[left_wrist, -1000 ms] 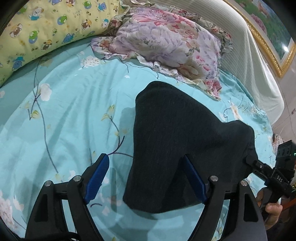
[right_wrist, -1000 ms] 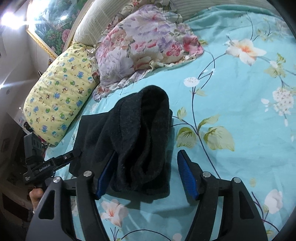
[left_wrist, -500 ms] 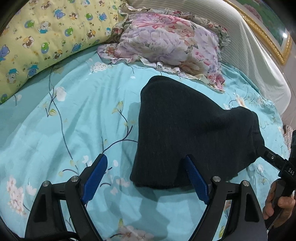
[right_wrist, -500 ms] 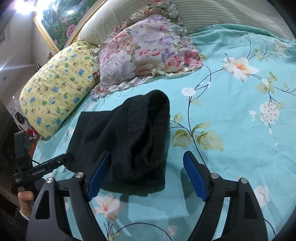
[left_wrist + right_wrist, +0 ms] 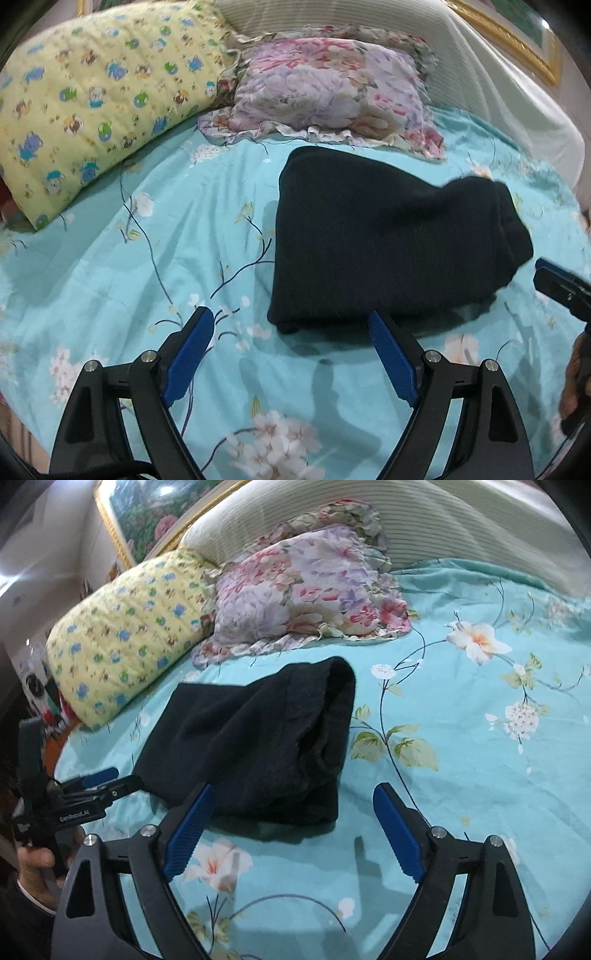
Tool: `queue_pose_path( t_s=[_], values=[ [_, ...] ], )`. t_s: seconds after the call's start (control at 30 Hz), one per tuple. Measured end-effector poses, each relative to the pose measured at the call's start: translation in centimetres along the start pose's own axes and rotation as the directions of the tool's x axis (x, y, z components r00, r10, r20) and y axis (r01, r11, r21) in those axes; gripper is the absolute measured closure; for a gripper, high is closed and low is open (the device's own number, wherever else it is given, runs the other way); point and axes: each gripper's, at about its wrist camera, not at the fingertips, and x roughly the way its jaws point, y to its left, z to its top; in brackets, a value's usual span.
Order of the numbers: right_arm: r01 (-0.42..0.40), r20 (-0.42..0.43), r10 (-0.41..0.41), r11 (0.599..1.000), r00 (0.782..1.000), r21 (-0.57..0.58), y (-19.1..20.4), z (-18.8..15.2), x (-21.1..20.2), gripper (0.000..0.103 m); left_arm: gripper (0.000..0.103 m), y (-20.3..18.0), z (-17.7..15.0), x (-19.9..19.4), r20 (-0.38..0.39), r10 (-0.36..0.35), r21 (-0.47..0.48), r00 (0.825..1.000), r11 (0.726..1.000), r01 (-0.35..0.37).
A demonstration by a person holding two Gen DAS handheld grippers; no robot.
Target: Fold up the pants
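Your left gripper point(image 5: 290, 334) stands wide open with nothing between its blue pads; only sheet shows in the gap, and the right-hand pad overlaps the near hem of the pants point(image 5: 384, 243) in that view, contact not determinable. Your right gripper point(image 5: 291, 812) is likewise wide open and empty; its jaws have just been opening further, and the near edge of the pants point(image 5: 258, 738) lies behind the left pad, with bare sheet across the rest of the gap.

The pants are a dark folded bundle lying flat on the bed, near edge just ahead of both tools, one end bulging in a rolled, open fold towards your right gripper.

Surface: a turquoise bedsheet point(image 5: 166, 229) printed with branches and pale blossoms, lightly creased. Beyond the bundle lies a floral ruffled pillow point(image 5: 332, 92), beside it a yellow cartoon-print pillow point(image 5: 92, 103). Behind them a ribbed cream headboard point(image 5: 314, 509) and a gilt-framed flower picture point(image 5: 147, 509) on the wall. Your hand point(image 5: 33, 860) grips the left tool's handle at the edge of the right view.

Against the earlier frames: both tools have drawn back from the bundle, which then sat between the jaws of each and now lies mostly ahead of them, and the right tip no longer touches the cloth in the left view
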Motion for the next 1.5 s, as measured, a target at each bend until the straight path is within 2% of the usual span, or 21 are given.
queue_pose_path(
  t_s=[0.1, 0.2, 0.43, 0.7, 0.93, 1.5],
  values=[
    [0.011, -0.003, -0.011, 0.998, 1.000, -0.065, 1.3, -0.7, -0.1, 0.012, 0.016, -1.0, -0.8, -0.4, 0.016, 0.042, 0.046, 0.999, 0.998, -0.043],
    [0.023, -0.017, -0.025, 0.991, 1.000, -0.131, 2.8, -1.5, 0.1, 0.011, 0.016, -1.7, -1.3, -0.4, 0.014, 0.048, 0.072, 0.999, 0.996, -0.049],
    [0.046, -0.033, -0.052, 0.982, 0.998, -0.183, 4.4, -2.4, 0.8, 0.011, 0.009, -2.8, -2.1, 0.0, 0.026, 0.067, 0.093, 0.997, 0.993, -0.069],
    [0.065, -0.031, -0.074, 0.971, 0.997, -0.231, 5.8, -3.2, 1.5, 0.011, 0.006, -3.1, -2.8, 0.2, 0.052, 0.015, 0.094, 0.999, 0.995, -0.020],
    [0.067, -0.054, -0.081, 0.973, 0.995, -0.221, 5.8, -3.6, 2.7, 0.011, 0.006, -3.1, -2.9, 0.9, 0.042, 0.015, 0.091, 0.999, 0.996, -0.019],
    [0.071, -0.031, -0.080, 0.976, 0.996, -0.207, 5.9, -3.3, 3.0, 0.011, 0.006, -3.0, -2.5, 1.1, 0.061, 0.008, 0.087, 0.998, 0.996, -0.013]
  ],
)
